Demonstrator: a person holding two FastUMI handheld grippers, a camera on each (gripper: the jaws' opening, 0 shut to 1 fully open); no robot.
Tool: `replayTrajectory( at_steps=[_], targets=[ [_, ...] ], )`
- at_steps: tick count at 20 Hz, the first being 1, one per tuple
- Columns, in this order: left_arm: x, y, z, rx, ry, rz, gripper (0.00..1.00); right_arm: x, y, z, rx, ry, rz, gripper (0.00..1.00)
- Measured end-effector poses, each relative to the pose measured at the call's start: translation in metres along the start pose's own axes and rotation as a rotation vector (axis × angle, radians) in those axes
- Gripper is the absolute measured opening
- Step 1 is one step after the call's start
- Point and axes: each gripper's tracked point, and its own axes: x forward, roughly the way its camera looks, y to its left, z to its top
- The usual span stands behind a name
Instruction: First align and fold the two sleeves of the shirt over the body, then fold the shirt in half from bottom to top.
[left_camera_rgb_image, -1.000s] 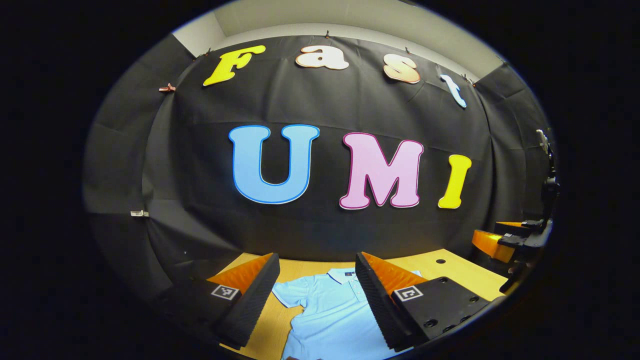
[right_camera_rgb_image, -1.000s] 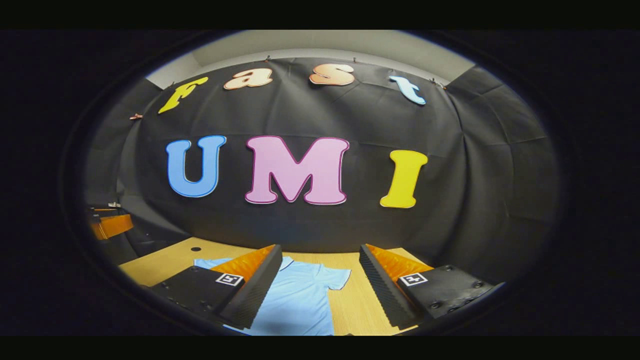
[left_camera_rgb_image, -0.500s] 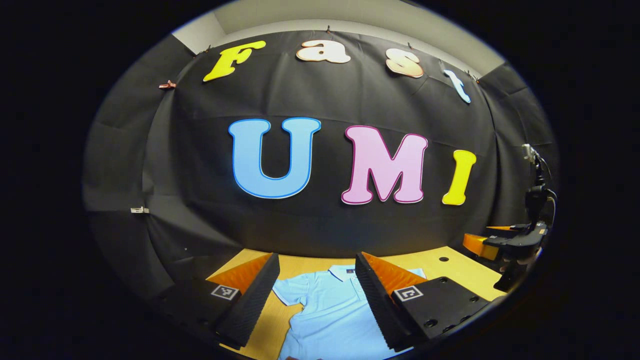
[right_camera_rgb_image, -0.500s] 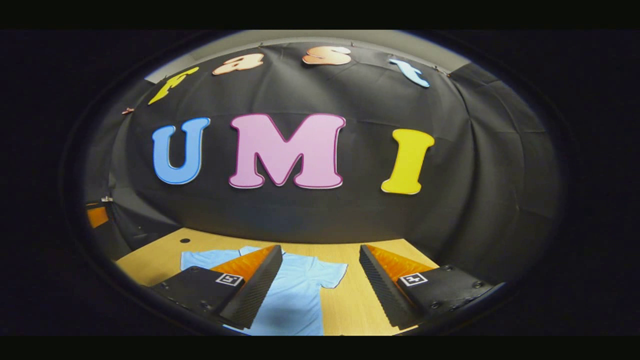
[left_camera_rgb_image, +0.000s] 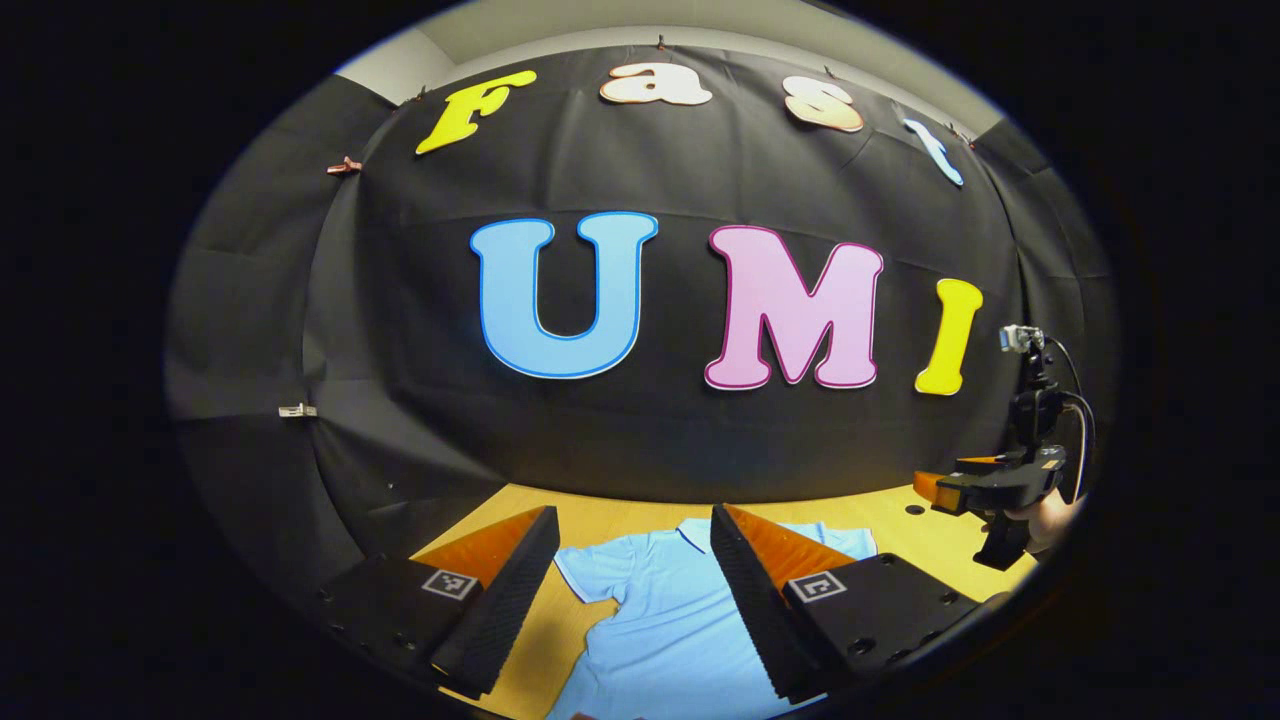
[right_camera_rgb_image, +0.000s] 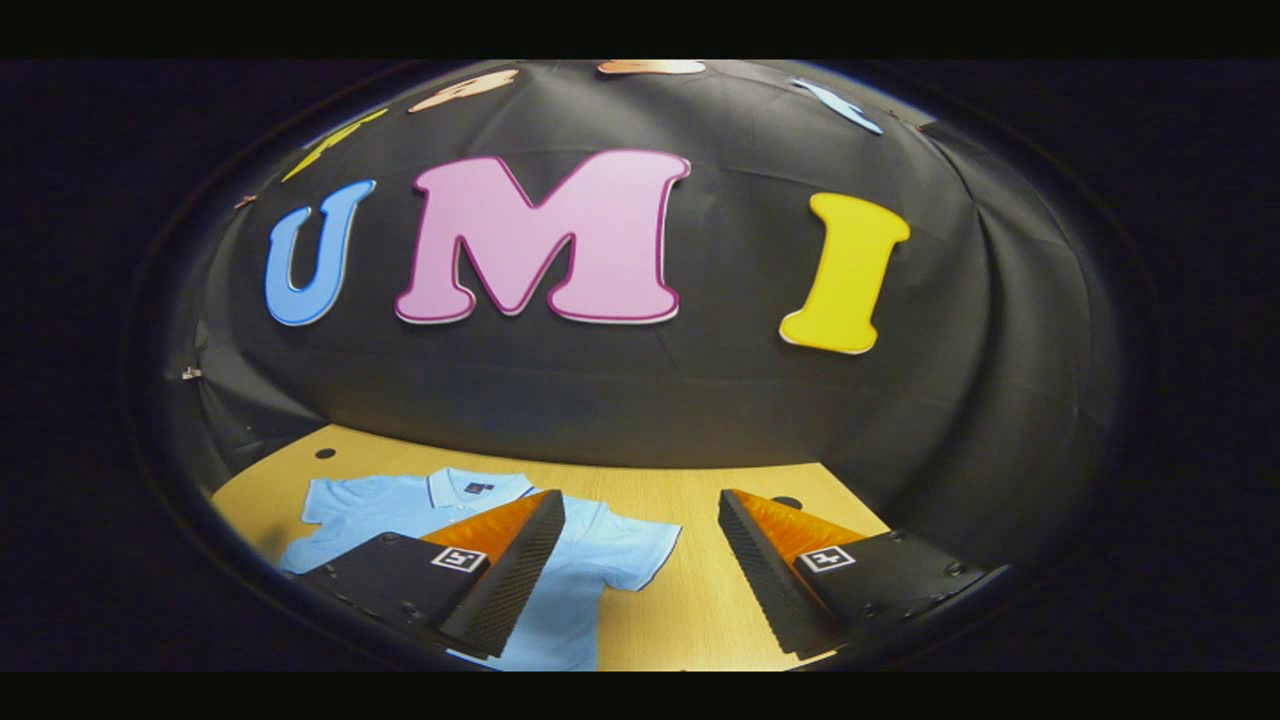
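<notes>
A light blue polo shirt (left_camera_rgb_image: 665, 620) lies flat on the wooden table (left_camera_rgb_image: 900, 530), collar toward the wall, both short sleeves spread out. My left gripper (left_camera_rgb_image: 633, 520) hovers open above the shirt's left sleeve (left_camera_rgb_image: 590, 575) and chest, holding nothing. In the right gripper view the shirt (right_camera_rgb_image: 590, 575) shows its collar (right_camera_rgb_image: 465, 487) and its right sleeve (right_camera_rgb_image: 635, 550). My right gripper (right_camera_rgb_image: 640, 500) is open over that sleeve and the bare wood beside it. At the far right of the left gripper view, a hand (left_camera_rgb_image: 1050, 520) holds the right gripper (left_camera_rgb_image: 950, 490) above the table.
The black cloth wall (right_camera_rgb_image: 640, 400) rises just behind the table's far edge. Small round holes (right_camera_rgb_image: 325, 453) mark the tabletop (right_camera_rgb_image: 700, 620) near its back corners. Bare wood lies to the right of the shirt.
Both grippers have tipped down and moved forward, so more of the shirt and table shows. In the left gripper view the right gripper has dropped lower. Both stay open.
</notes>
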Motion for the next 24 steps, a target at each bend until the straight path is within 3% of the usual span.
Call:
replayTrajectory(
  at_steps=[8,15,18,21,23,24],
  targets=[
    [0.015,0.0,-0.024,0.006,0.082,0.041,0.97,0.108,-0.012,-0.11,0.037,0.329,0.017,0.97],
    [0.024,0.002,-0.046,0.004,0.139,0.057,0.97,0.155,-0.023,-0.175,0.135,0.509,-0.036,0.95],
    [0.025,0.001,-0.046,0.002,0.145,0.055,0.97,0.162,-0.025,-0.179,0.139,0.511,-0.047,0.83],
    [0.029,-0.005,-0.048,-0.007,0.146,0.049,0.97,0.159,-0.016,-0.179,0.114,0.519,-0.014,0.78],
    [0.029,-0.006,-0.048,-0.007,0.148,0.052,0.97,0.161,-0.007,-0.18,0.11,0.515,0.004,0.49],
    [0.029,-0.007,-0.047,-0.008,0.147,0.052,0.97,0.161,-0.005,-0.179,0.115,0.513,0.007,0.39]
  ],
)
